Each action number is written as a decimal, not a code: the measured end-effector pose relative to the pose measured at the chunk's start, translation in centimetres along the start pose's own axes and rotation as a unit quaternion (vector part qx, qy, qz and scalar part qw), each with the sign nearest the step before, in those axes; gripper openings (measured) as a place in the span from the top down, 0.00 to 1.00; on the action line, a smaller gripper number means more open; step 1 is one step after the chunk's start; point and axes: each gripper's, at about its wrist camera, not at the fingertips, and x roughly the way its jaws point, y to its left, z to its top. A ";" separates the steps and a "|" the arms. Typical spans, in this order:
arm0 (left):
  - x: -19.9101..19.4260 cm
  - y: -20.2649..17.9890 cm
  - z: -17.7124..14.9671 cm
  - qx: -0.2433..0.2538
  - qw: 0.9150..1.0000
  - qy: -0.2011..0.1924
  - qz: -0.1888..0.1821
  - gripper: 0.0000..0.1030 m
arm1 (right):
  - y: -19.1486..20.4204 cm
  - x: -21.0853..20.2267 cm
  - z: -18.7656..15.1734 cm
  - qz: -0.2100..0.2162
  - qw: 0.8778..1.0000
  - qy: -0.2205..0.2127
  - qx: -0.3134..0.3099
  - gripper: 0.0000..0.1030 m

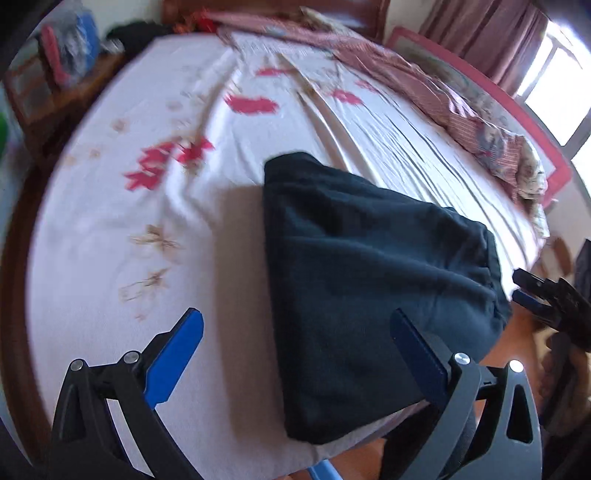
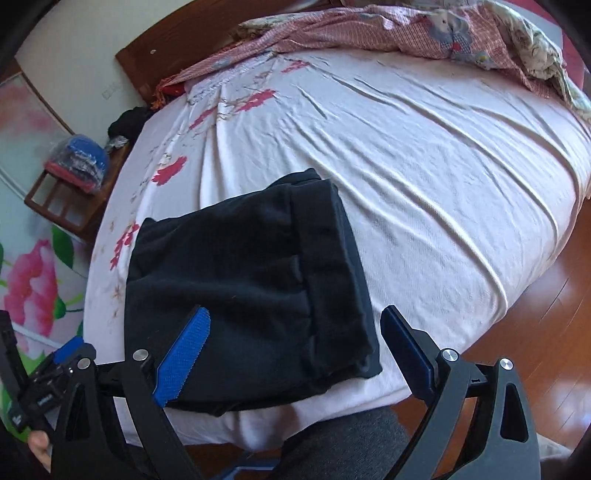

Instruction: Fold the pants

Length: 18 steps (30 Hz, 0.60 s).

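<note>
Bedroom, large bed (image 2: 424, 155) w/ white sheet printed in red/pink flowers, creased diagonally. Wooden headboard (image 2: 177, 40) at far end, pink checked quilt (image 2: 369, 33) bunched along far edge. Small wooden stand (image 2: 62, 199) beside bed w/ bagged clothes on top; wood floor (image 2: 561, 280) to the right in right wrist view.

Pants (image 2: 240, 295): dark, navy-to-black, folded into a compact rectangular stack, lying flat on sheet at the near edge of the bed. In right wrist view the long axis runs roughly from near edge toward headboard, tilted slightly left. Gathered waistband / layered fold edges run along the stack's right side; the far right corner points toward mid-bed. Left wrist view is motion-blurred; same stack (image 1: 369, 288) seen w/ its far corner toward bed centre, near end reaching the mattress edge.

Right gripper (image 2: 295, 354): jaws spread wide, blue pads either side of the near right portion of the stack. Left pad overlaps the fabric in the picture, right pad over bare sheet; contact w/ cloth can't be told. Nothing clamped.

Left gripper (image 1: 295, 354): jaws also wide apart, left pad over bare sheet, right pad in front of the pants; nothing gripped. Same tool shows at lower left of right wrist view (image 2: 66, 354), off the stack.
</note>
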 end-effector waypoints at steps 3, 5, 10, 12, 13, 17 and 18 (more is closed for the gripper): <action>2.7 1.4 1.1 -0.010 0.997 0.054 -0.047 0.02 | -2.0 1.9 1.7 0.046 0.999 0.019 0.021 0.10; 4.1 2.4 1.6 -0.028 0.994 0.079 -0.071 0.02 | -2.8 3.1 2.6 0.047 0.998 0.035 0.032 0.10; 6.6 3.8 2.0 -0.061 0.980 0.124 -0.144 0.02 | -5.6 6.3 3.6 0.088 0.990 0.072 0.082 0.10; 7.6 4.2 2.0 -0.079 0.976 0.134 -0.150 0.02 | -5.7 7.5 3.7 0.090 0.989 0.092 0.074 0.10; 7.7 4.2 2.0 -0.082 0.975 0.133 -0.159 0.02 | -5.7 7.8 3.6 0.093 0.988 0.093 0.075 0.10; 7.5 3.7 2.1 -0.094 0.968 0.136 -0.186 0.02 | -4.8 8.0 3.6 0.106 0.988 0.099 0.051 0.03; 7.6 3.6 2.0 -0.104 0.963 0.141 -0.206 0.02 | -4.6 7.9 3.5 0.121 0.986 0.100 0.051 0.03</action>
